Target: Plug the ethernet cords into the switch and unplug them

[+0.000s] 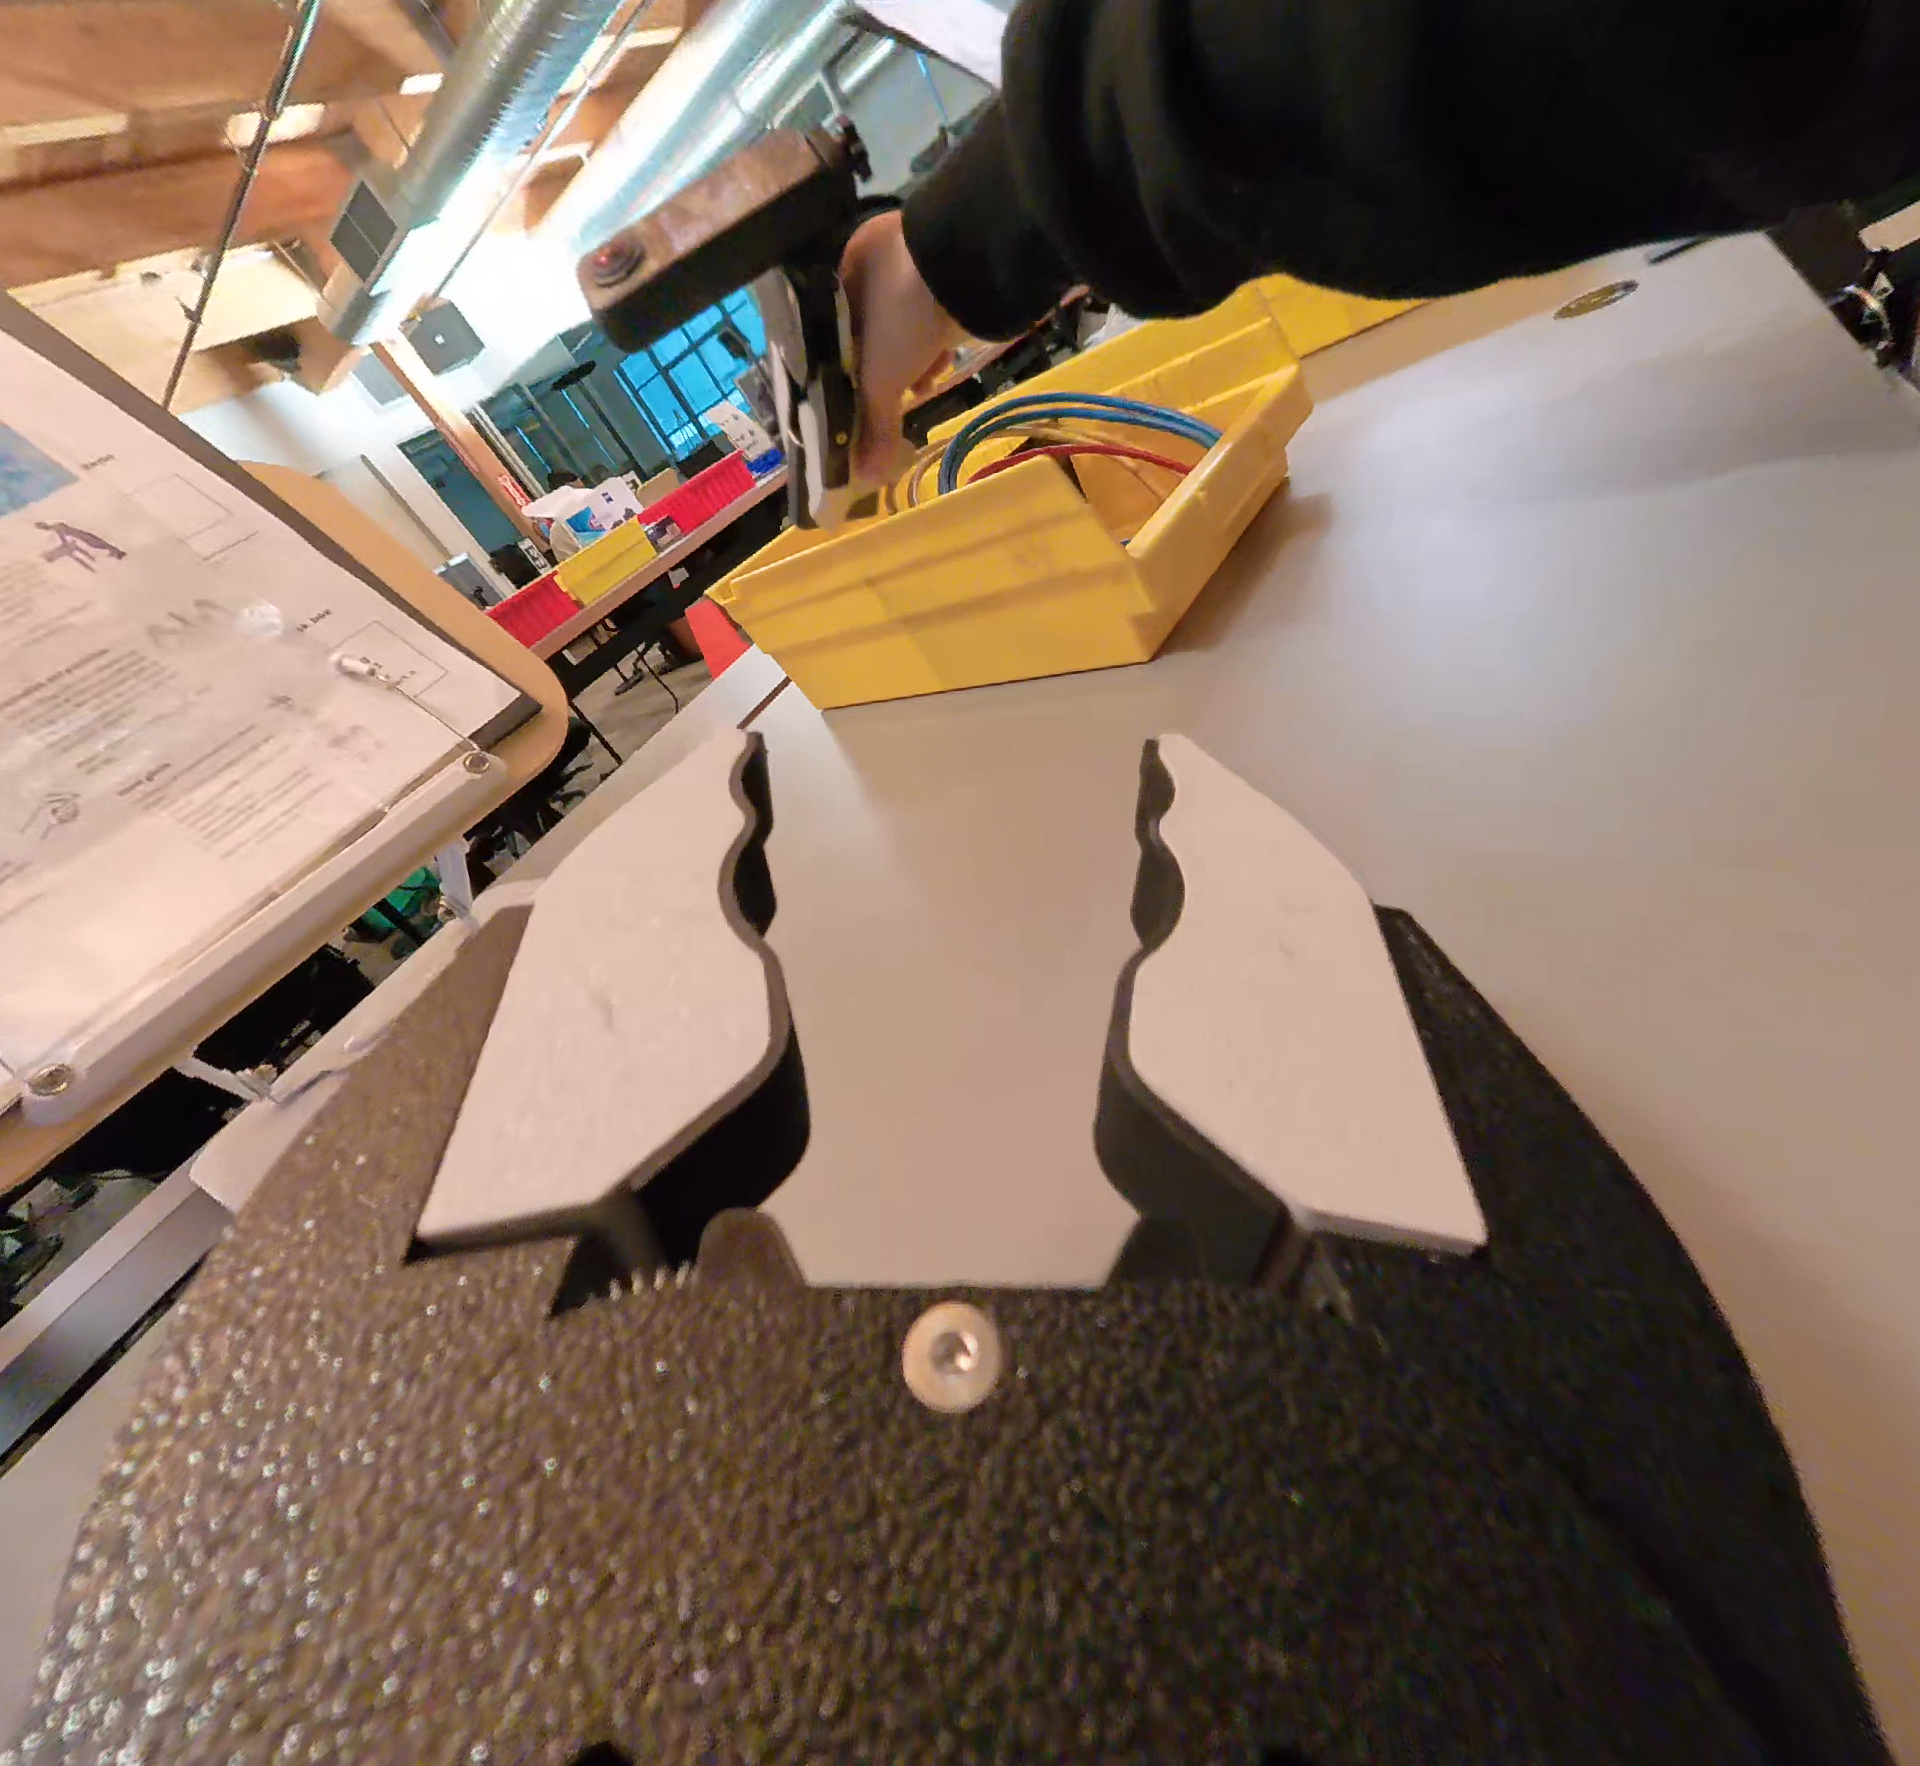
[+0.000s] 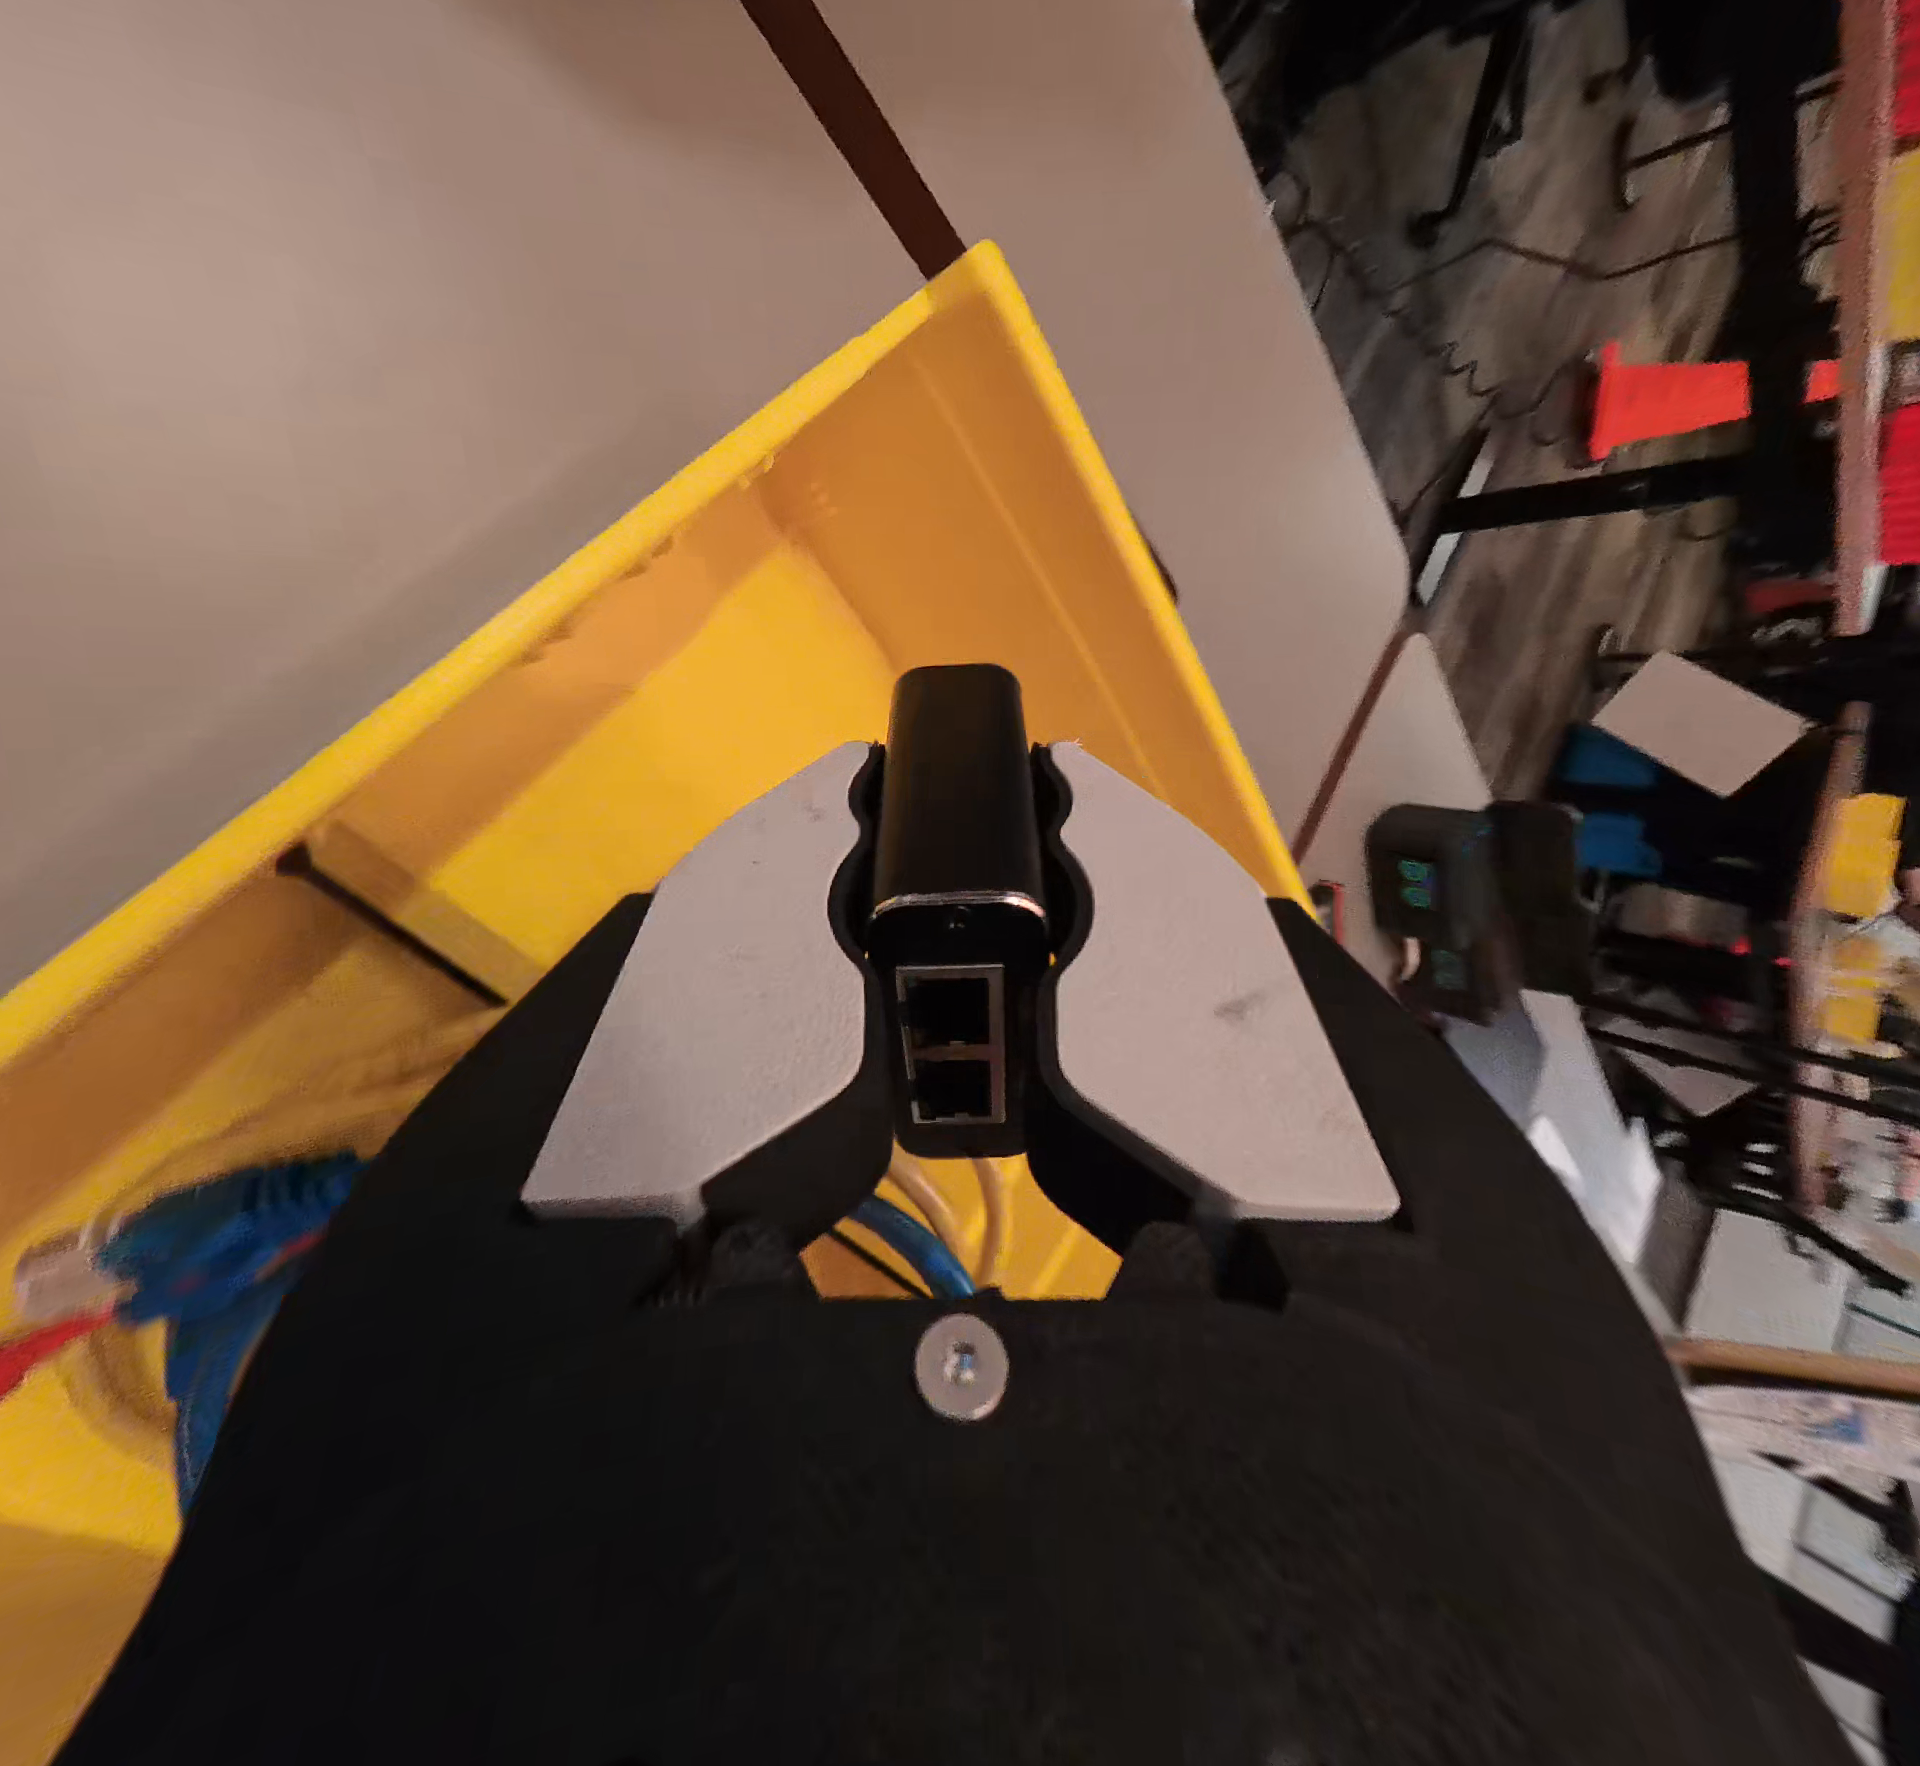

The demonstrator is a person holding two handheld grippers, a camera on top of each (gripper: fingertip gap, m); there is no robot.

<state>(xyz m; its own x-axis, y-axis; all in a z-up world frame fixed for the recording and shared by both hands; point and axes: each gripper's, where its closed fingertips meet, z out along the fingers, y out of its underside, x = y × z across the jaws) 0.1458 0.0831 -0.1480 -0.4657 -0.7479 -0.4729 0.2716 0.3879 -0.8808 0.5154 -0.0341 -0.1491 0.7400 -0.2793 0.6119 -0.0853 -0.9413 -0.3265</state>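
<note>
Bin (image 1: 997,594), yellow plastic, is the landmark: sits on pale grey table (image 1: 1507,677), near its left edge in left wrist view. Left of bin, off the table, a laminated sheet on a tilted board (image 1: 208,729); writing not given. Left gripper (image 1: 951,760) low over bare table just in front of bin, jaws spread wide, nothing between the fingers, only tabletop in the gap. Inside bin: blue ethernet cords (image 1: 1091,417) arching above the rim, one red cord (image 1: 1101,461) with them, cream cord partly hidden below. Above bin's left end, right gripper (image 1: 821,480) pointing down into it, held by a hand (image 1: 894,345) in black sleeve (image 1: 1351,85).

Right wrist view: blue cords (image 2: 223,1249) and red cord (image 2: 47,1347) bunched in bin's lower left part, blurred; clear plug on one end. Bin wall (image 2: 997,490) behind. Right gripper (image 2: 958,760) clamped on small black switch (image 2: 956,812), which stands lengthwise between the fingers, over bin interior. Its two stacked ports face the camera, both empty. Cream and blue cord loops visible under the switch, not touching as far as I can tell. Right of bin, past table edge, cluttered floor and racks, blurred.
</note>
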